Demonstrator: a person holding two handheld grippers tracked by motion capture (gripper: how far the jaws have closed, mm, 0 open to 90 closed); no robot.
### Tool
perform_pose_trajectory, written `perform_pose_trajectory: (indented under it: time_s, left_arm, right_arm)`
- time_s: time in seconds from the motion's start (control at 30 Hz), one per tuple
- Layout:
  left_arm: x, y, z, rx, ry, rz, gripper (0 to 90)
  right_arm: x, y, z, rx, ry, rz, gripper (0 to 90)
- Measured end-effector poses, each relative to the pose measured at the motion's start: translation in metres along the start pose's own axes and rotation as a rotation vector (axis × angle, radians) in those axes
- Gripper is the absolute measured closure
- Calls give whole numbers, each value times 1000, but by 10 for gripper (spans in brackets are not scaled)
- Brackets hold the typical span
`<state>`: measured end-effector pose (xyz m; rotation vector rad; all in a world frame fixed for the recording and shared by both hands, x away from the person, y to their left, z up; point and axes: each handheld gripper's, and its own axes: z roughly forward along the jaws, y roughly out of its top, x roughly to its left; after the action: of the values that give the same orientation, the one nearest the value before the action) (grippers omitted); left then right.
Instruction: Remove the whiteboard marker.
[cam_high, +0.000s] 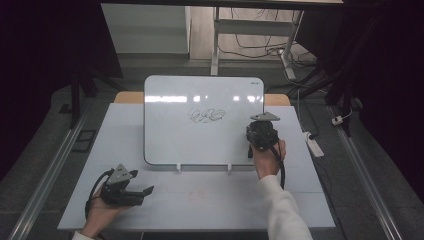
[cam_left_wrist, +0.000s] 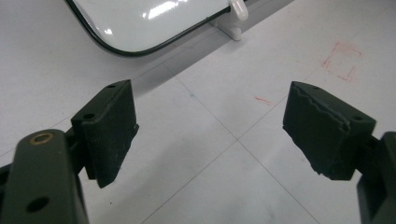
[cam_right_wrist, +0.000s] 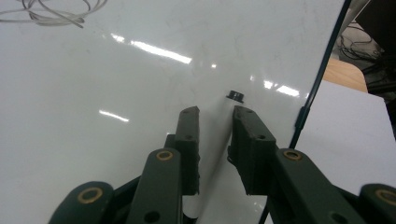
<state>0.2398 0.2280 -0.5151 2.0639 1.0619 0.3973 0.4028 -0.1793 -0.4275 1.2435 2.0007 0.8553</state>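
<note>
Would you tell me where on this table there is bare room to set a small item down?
The widest free patch is the table strip in front of the whiteboard, between the left gripper and the person's right sleeve. Narrower bare margins flank the board. It is crowded at the board's lower right, where the right gripper holds a white marker.

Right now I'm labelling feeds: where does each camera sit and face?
High view: above the person's side, looking forward and down on table, whiteboard; forearms, left gripper, right gripper show.
Left gripper view: on the left gripper, facing table and whiteboard corner past open jaws.
Right gripper view: on the right gripper, facing whiteboard; jaws clamp a marker.
Shared: the whiteboard.
</note>
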Motion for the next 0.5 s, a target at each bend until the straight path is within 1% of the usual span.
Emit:
perform_pose_trajectory:
  time_s: [0.07, 0.27, 0.4, 0.43, 0.47, 0.5]
  left_arm:
    - [0, 0, 0, 1, 0, 1, 181]
    - [0, 0, 0, 2, 0, 4, 182]
    - [-1, 0, 1, 4, 0, 5, 183]
    - [-1, 0, 1, 3, 1, 6, 183]
    - [-1, 0, 1, 3, 1, 6, 183]
    - [-1, 0, 1, 2, 1, 6, 184]
  right_arm:
    - [0, 0, 1, 2, -8, 4, 732]
    - [4, 1, 6, 9, -12, 20, 748]
    - [7, 4, 9, 26, -16, 26, 749]
    - [9, 6, 10, 27, -27, 20, 750]
    - [9, 6, 10, 27, -27, 20, 750]
    - [12, 7, 10, 27, -41, 15, 763]
